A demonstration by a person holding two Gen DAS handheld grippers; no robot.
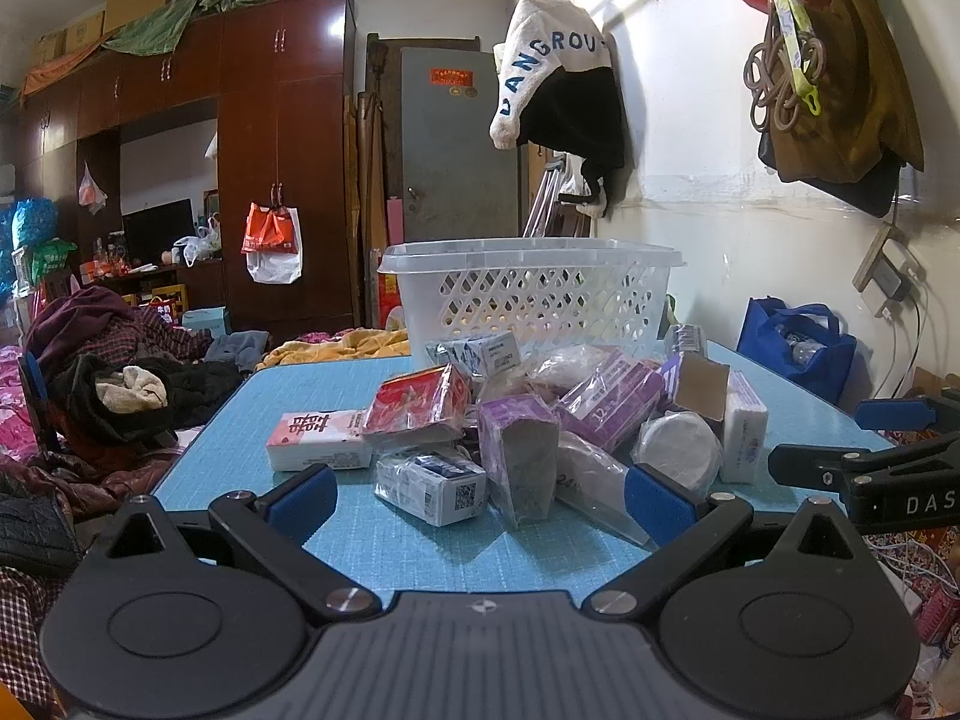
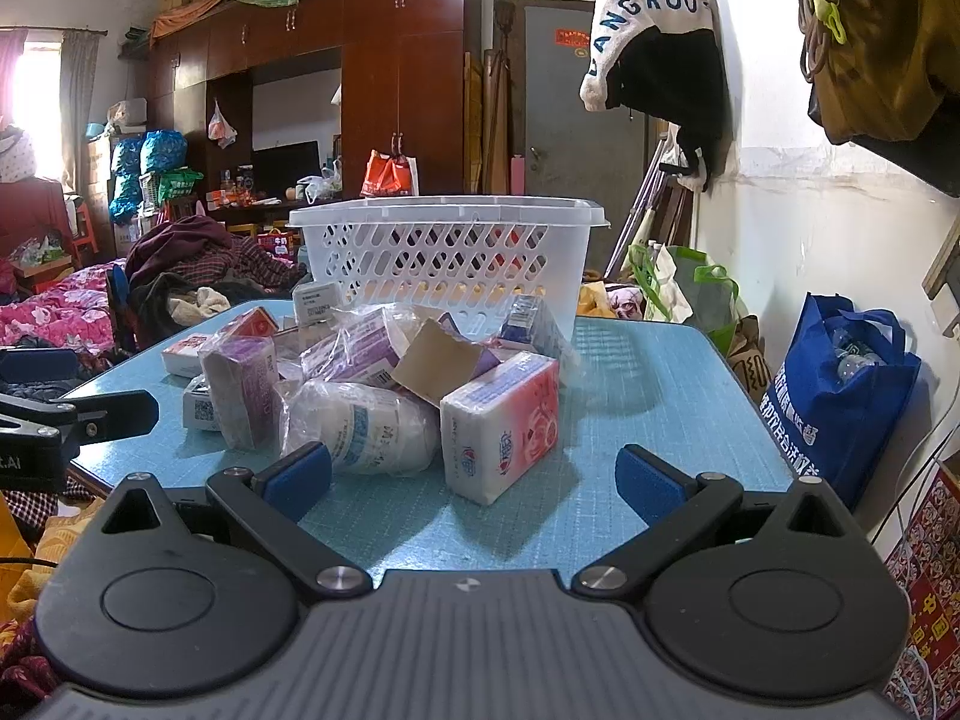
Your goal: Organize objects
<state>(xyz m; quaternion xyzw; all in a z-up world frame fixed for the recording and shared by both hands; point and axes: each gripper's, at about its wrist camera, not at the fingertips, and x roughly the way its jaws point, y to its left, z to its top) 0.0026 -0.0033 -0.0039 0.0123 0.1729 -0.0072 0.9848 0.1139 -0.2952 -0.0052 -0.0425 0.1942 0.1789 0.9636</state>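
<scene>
Both my left tongs (image 1: 480, 495) and right tongs (image 2: 474, 477) gaped empty; best was squaring onto the tissue pack (image 2: 501, 429) before the basket (image 2: 444, 258).

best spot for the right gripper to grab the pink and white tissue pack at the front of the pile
Grip the pink and white tissue pack across its two broad flat faces, coming straight in from the near table edge. It stands on edge, nearest the open right gripper, with bare mat on its right.
</scene>
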